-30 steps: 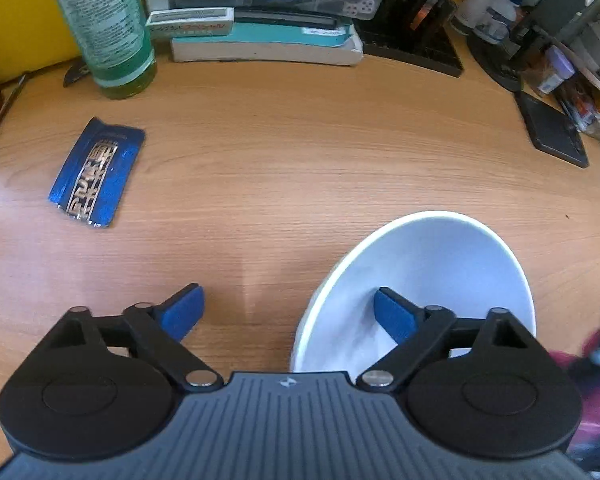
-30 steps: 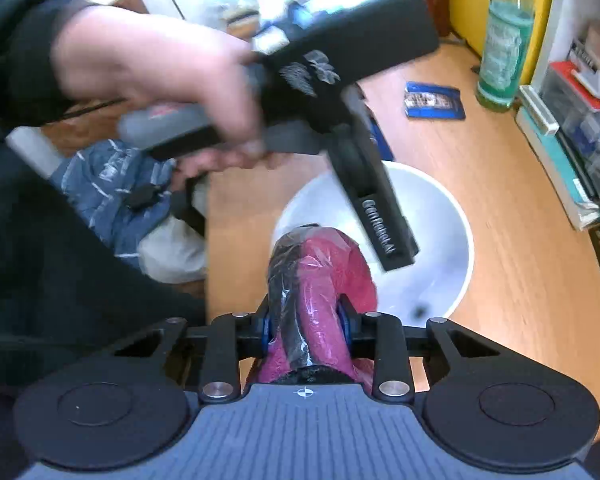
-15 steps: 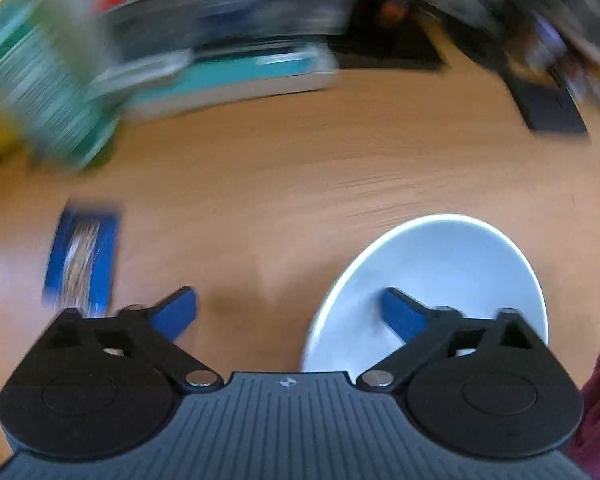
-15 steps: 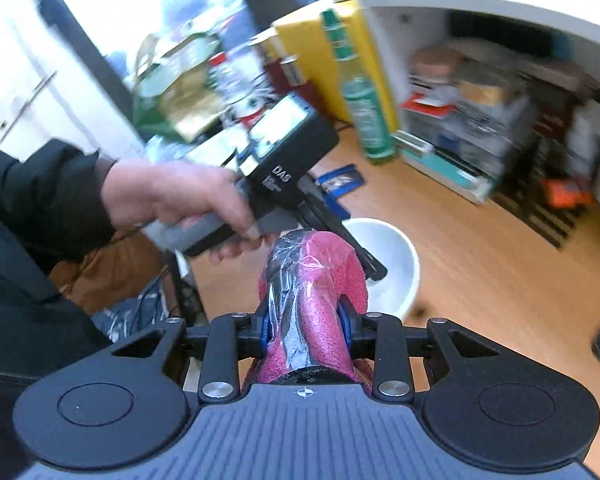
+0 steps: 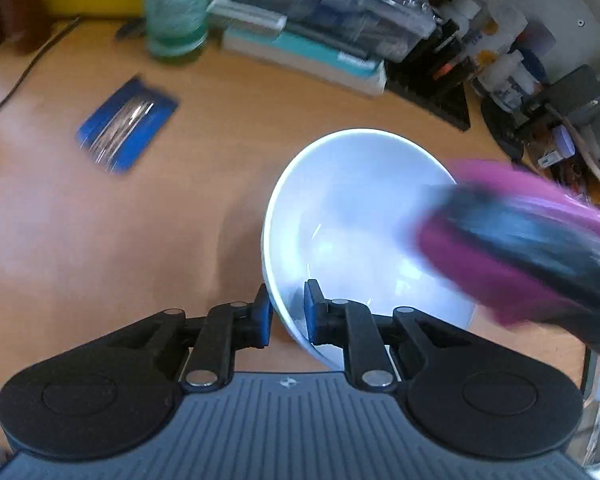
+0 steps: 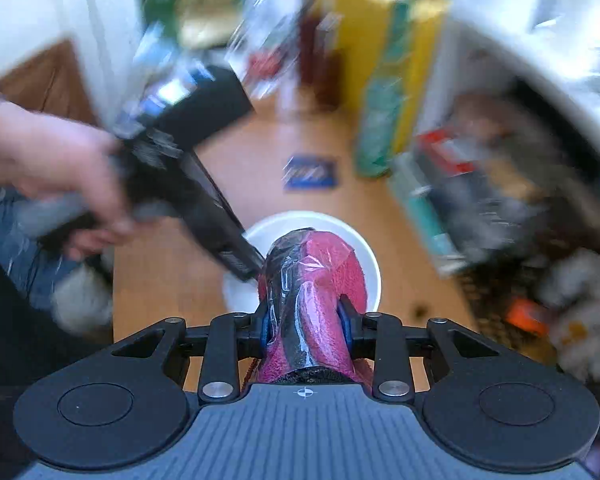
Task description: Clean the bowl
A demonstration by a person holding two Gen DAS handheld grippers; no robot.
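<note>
A white bowl sits on the wooden desk. My left gripper is shut on the bowl's near rim, one blue pad outside and one inside. My right gripper is shut on a pink cloth wrapped partly in black plastic. In the left wrist view that cloth is a blurred pink and black shape over the bowl's right side. In the right wrist view the bowl lies just beyond the cloth, and a hand holds the left gripper's handle.
A blue packet lies on the desk to the left. A green bottle, stacked boxes and books, a black tray and small bottles crowd the back and right edge.
My left gripper went from open astride the bowl's rim to shut on it. The pink cloth in my right gripper swung down over the bowl. Both views show motion blur.
</note>
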